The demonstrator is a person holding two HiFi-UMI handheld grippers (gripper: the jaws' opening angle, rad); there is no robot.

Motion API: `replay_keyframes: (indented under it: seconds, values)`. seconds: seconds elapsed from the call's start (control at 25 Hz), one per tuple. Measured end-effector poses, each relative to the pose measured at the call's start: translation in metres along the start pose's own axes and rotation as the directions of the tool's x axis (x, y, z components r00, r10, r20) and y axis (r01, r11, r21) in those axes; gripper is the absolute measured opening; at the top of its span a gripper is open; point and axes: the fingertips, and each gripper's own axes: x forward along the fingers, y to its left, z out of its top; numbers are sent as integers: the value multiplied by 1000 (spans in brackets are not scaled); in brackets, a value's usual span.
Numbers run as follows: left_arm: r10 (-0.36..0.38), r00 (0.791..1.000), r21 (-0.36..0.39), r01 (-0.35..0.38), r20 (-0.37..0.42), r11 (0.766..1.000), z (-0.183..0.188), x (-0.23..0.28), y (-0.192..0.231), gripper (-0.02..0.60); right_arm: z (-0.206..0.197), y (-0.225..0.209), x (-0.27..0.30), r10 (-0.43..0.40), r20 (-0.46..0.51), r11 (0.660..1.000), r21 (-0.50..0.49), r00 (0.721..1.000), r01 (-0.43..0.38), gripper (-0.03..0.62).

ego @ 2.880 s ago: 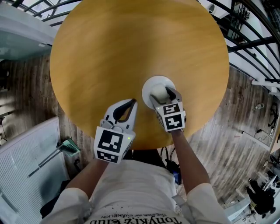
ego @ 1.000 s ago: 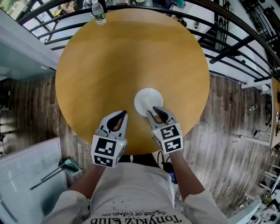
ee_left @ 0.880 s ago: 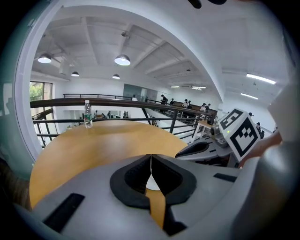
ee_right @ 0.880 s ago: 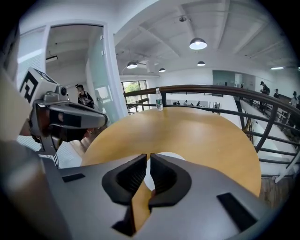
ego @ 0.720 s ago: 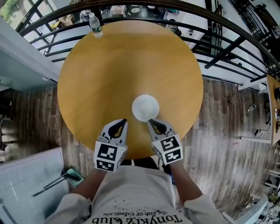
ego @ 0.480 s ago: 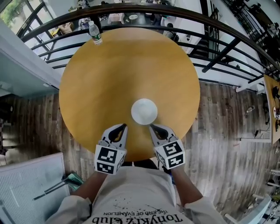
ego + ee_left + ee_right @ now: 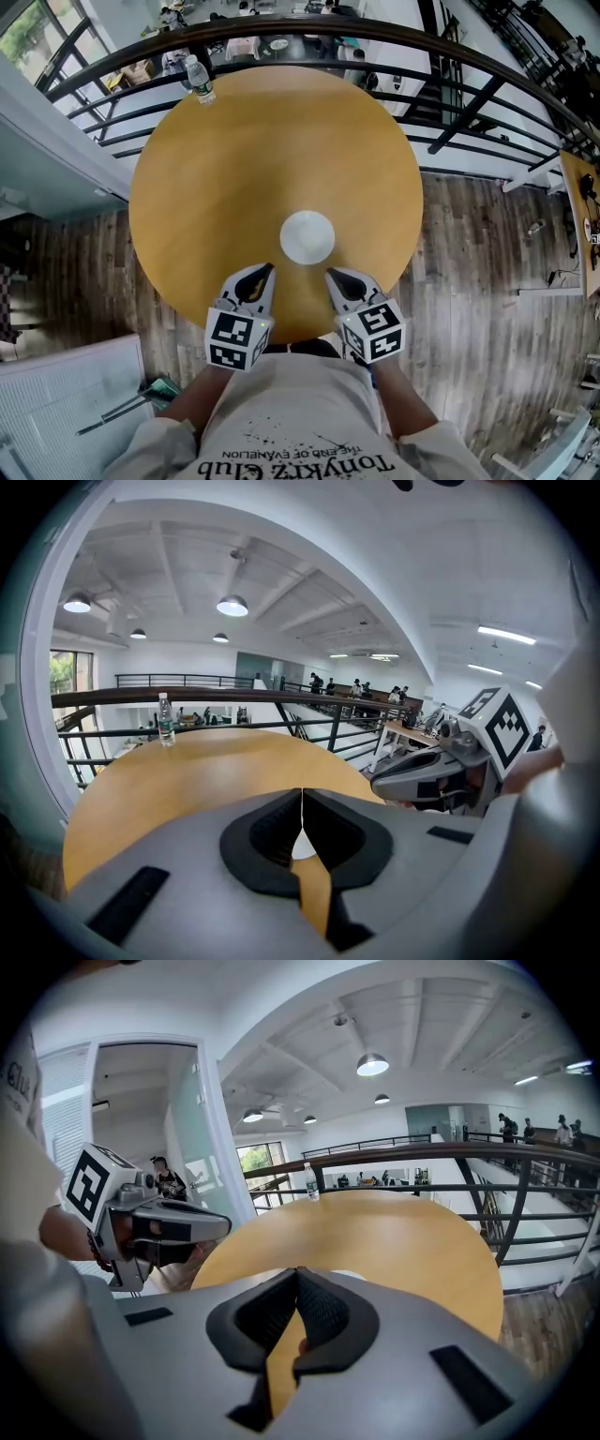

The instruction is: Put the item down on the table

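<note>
A white round plate (image 7: 307,236) lies on the round wooden table (image 7: 234,159), towards its near edge. It shows as a white sliver (image 7: 302,846) through the jaw gap in the left gripper view. My left gripper (image 7: 266,269) hangs over the table's near edge, left of the plate, jaws shut and empty. My right gripper (image 7: 330,274) is just below and right of the plate, apart from it, jaws shut on nothing. In each gripper view the fingertips meet, left gripper (image 7: 302,792) and right gripper (image 7: 297,1271).
A plastic water bottle (image 7: 196,79) stands at the table's far left edge, also seen as the bottle (image 7: 165,721) and bottle (image 7: 310,1183). A black railing (image 7: 450,84) curves round the table's far side. Wooden floor lies on both sides. A white panel (image 7: 56,403) sits at lower left.
My right gripper let go of the plate and drew back towards me. The plate now lies alone on the table. The head view pulled higher, showing more table.
</note>
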Motion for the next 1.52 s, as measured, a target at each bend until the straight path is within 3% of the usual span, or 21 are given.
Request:
replay_keyframes:
  seconds: [1.52]
  values:
    - [-16, 1000, 8, 15, 27, 1000, 9, -6, -10, 23, 13, 2, -11, -17, 36, 999, 35, 999, 16, 25]
